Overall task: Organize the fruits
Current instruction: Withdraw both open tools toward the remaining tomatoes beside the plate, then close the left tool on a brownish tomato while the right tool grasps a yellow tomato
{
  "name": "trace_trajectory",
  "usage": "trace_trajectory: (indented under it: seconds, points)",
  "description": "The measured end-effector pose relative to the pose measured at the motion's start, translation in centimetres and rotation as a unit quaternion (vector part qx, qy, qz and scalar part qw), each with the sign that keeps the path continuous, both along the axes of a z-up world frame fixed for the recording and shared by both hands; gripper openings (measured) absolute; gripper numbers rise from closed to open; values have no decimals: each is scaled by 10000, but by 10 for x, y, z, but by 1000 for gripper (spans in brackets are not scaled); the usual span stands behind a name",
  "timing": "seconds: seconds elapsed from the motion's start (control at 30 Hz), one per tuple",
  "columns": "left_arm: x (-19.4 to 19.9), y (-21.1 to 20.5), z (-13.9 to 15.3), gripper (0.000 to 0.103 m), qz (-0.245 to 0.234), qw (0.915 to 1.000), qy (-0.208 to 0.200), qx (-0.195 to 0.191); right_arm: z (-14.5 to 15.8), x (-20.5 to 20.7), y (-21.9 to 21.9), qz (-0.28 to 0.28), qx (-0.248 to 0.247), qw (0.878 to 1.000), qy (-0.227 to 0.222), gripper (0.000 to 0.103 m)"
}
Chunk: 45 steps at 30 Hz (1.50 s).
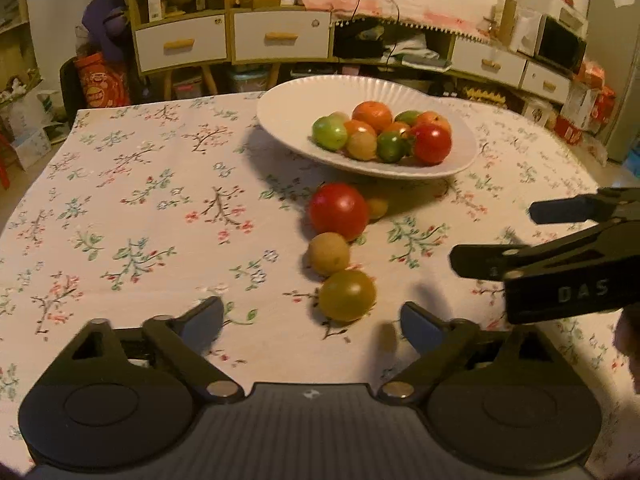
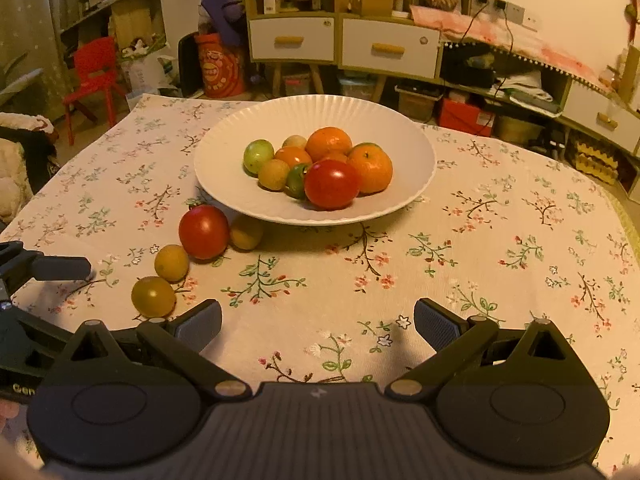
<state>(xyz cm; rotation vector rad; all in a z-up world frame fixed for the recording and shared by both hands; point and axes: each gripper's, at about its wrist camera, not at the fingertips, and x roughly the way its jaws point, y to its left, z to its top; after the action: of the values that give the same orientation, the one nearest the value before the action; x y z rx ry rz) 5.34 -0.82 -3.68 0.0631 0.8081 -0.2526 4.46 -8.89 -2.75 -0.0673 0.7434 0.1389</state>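
A white plate (image 1: 288, 116) (image 2: 224, 184) holds several oranges, green fruits and a red tomato (image 1: 432, 143) (image 2: 331, 184). In front of it on the cloth lie a red tomato (image 1: 338, 211) (image 2: 204, 232), a small yellow fruit partly behind it (image 1: 378, 207) (image 2: 245, 233), a tan round fruit (image 1: 328, 253) (image 2: 171, 262) and a yellow-green tomato (image 1: 347, 295) (image 2: 153, 297). My left gripper (image 1: 312, 320) is open and empty, just short of the yellow-green tomato. My right gripper (image 2: 318, 324) is open and empty over bare cloth, right of the loose fruits; it shows in the left wrist view (image 1: 492, 236).
A floral tablecloth (image 1: 140, 200) (image 2: 500, 240) covers the table. Cabinets with drawers (image 1: 280, 36) (image 2: 384, 48), a red chair (image 2: 94, 76) and clutter stand beyond the far edge. The left gripper's finger (image 2: 60, 269) shows at the left of the right wrist view.
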Motion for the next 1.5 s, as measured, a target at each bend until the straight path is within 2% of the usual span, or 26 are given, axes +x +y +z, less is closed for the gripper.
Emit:
trace_trajectory:
  seconds: [0.07, 0.3, 0.37, 0.57, 0.83, 1.07, 1.23, 1.5]
  points:
    - [1, 0, 0, 74, -66, 9999, 48, -137, 0, 0, 0, -25, 15, 10000, -3, 103]
    - [2, -5, -1, 46, -159, 9997, 49, -162, -1, 1, -1, -77, 46, 10000, 35, 102]
    - [4, -4, 0, 32, -198, 9995, 83, -246, 0, 3, -1, -96, 114, 9999, 59, 103]
    - [8, -1, 4, 31, -253, 9991, 194, -291, 0, 5, 0, -136, 283, 9995, 44, 103]
    - [8, 17, 13, 31, -119, 9995, 253, 142, -4, 5, 9, -39, 475, 9989, 22, 102]
    - [8, 34, 13, 31, -6, 9990, 354, 282, -9, 2, 25, 222, 655, 9976, -79, 101]
    - [8, 46, 10, 31, 33, 9986, 464, 247, -12, 1, 37, 281, 456, 9984, -173, 86]
    - [5, 53, 13, 31, 24, 9987, 462, 198, -13, 5, 63, 427, 497, 9975, -278, 62]
